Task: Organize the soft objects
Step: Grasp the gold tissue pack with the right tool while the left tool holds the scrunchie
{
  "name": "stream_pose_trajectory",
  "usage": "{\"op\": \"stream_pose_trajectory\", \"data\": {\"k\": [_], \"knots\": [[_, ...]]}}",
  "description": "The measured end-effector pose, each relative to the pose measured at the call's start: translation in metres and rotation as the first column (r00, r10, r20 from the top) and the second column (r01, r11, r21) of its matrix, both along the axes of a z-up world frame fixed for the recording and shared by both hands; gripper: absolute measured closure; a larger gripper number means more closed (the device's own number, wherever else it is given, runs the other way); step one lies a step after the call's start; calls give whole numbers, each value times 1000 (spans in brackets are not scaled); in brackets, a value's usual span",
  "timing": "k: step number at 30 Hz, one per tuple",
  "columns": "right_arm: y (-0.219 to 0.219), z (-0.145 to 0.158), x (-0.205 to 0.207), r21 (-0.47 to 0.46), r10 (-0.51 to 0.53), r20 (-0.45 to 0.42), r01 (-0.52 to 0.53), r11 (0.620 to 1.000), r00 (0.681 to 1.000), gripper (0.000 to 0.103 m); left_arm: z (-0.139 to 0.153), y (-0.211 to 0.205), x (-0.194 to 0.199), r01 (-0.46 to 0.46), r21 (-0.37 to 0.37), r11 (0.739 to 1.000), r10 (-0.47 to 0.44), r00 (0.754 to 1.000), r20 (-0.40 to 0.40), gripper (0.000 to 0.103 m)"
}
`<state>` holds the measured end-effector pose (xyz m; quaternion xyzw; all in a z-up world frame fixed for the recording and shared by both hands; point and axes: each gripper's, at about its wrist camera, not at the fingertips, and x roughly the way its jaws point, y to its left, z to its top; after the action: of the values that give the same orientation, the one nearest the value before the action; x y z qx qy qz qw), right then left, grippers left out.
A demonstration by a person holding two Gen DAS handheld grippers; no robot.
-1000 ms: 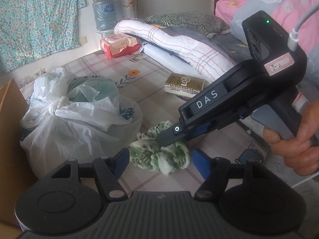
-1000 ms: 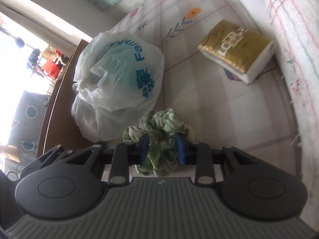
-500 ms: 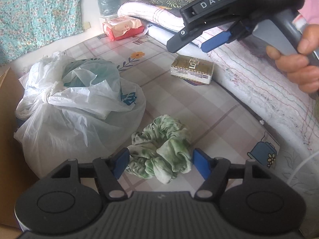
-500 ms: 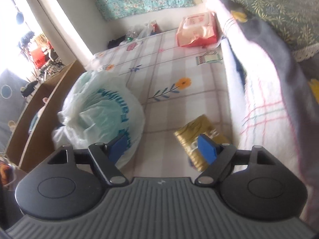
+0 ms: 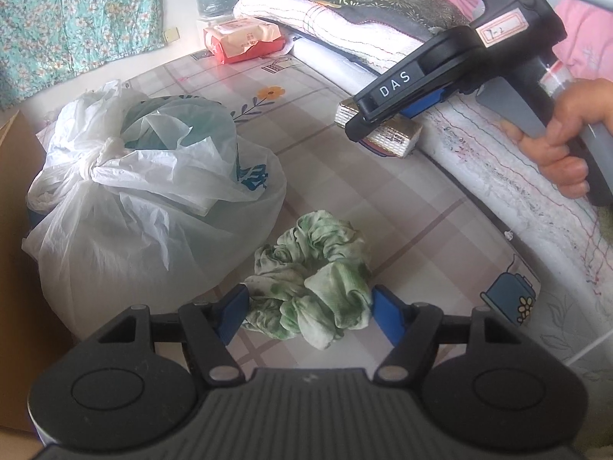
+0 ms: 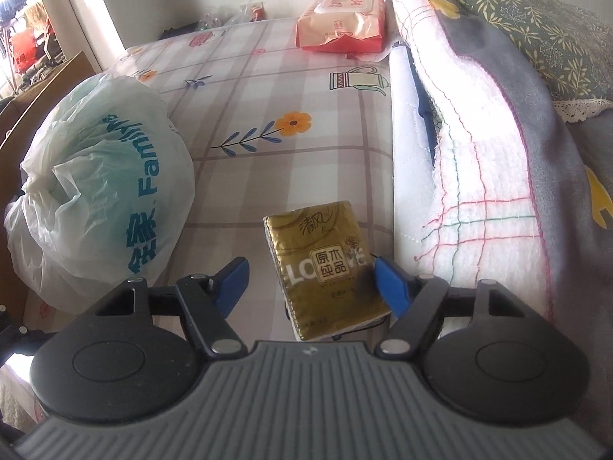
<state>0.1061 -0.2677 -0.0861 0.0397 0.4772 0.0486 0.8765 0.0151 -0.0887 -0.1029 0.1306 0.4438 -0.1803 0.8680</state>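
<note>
Two grippers out. Tied plastic bag [image 5: 145,207] sits left of my left gripper [image 5: 306,312], whose spread jaws flank the green scrunchie [image 5: 312,280]. Right gripper [image 6: 310,281] (jaws closing, nothing pinched) hovers over the gold tissue pack [image 6: 325,268].

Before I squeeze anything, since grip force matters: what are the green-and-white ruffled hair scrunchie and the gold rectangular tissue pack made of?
Green-and-white ruffled hair scrunchie: looks like soft matte fabric, gathered in folds. Gold rectangular tissue pack: glossy, probably plastic film wrap, reflecting light.
</note>
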Motion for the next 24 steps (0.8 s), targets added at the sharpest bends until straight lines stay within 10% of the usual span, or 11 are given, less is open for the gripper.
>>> {"op": "stream_pose_trajectory", "data": {"k": [24], "knots": [[15,7,-66,186,4,-55,7,982,998,45,1,6,-8,-1,-12,1000,1,1000,2,31]]}}
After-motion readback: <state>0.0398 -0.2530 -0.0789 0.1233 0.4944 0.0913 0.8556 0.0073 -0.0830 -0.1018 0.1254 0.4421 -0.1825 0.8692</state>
